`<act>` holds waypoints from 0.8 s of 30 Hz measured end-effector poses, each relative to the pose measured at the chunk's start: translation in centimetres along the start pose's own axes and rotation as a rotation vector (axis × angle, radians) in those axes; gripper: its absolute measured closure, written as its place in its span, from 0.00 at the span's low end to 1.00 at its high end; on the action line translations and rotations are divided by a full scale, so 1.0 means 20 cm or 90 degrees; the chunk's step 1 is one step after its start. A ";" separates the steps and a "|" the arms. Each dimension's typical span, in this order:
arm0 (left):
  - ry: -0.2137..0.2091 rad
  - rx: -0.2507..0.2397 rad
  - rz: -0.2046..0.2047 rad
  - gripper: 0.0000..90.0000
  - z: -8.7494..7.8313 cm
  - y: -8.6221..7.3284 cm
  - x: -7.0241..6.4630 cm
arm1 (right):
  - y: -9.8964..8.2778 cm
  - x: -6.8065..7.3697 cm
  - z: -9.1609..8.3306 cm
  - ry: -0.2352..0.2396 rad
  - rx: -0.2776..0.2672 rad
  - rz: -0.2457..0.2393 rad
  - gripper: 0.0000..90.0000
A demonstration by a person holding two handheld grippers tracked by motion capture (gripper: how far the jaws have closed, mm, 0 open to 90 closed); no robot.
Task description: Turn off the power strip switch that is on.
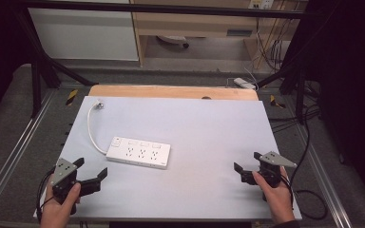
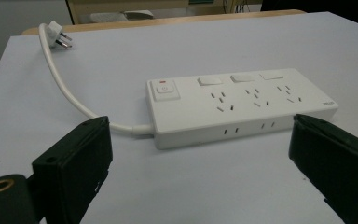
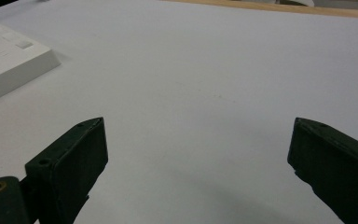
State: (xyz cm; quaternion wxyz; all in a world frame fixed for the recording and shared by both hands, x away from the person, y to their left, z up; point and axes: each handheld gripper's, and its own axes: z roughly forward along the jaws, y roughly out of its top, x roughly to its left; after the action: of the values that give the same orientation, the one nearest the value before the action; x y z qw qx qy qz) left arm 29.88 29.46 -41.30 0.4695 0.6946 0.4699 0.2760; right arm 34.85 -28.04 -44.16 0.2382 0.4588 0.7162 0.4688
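left gripper view: jaws spread wide, nothing between, aimed at white power strip (image 2: 240, 108) just ahead on pale table (image 2: 307, 42). right gripper view: jaws spread wide too, empty, strip corner (image 3: 9, 58) far off at upper left. high view: left gripper (image 1: 91, 174) near strip's left end, right gripper (image 1: 248, 162) well apart; cord (image 1: 91, 128) curving back to plug (image 1: 99, 102).

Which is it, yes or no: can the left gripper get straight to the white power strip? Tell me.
Probably yes. The left gripper stands open, and the bare table lies between it and the power strip. Its cord curves away toward the far side.
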 end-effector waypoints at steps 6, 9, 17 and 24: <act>0.003 -0.003 0.002 0.07 0.00 0.00 0.01 | 0.00 -0.01 -0.01 -0.011 -0.014 0.011 0.06; 0.006 -0.004 0.000 0.07 0.00 0.00 0.01 | 0.00 -0.01 -0.02 -0.012 -0.024 0.018 0.06; 0.000 0.003 0.003 0.07 0.00 0.00 0.00 | 0.02 0.00 -0.03 -0.009 -0.048 0.018 0.05; -0.002 0.003 0.005 0.07 0.00 0.00 0.00 | 0.03 0.00 -0.04 -0.002 -0.064 0.026 0.05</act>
State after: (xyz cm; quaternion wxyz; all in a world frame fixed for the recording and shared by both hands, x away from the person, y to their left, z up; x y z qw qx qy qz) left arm 29.96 29.43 -41.32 0.4674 0.6983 0.4669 0.2756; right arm 34.44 -28.31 -43.20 0.2526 0.4616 0.6820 0.5079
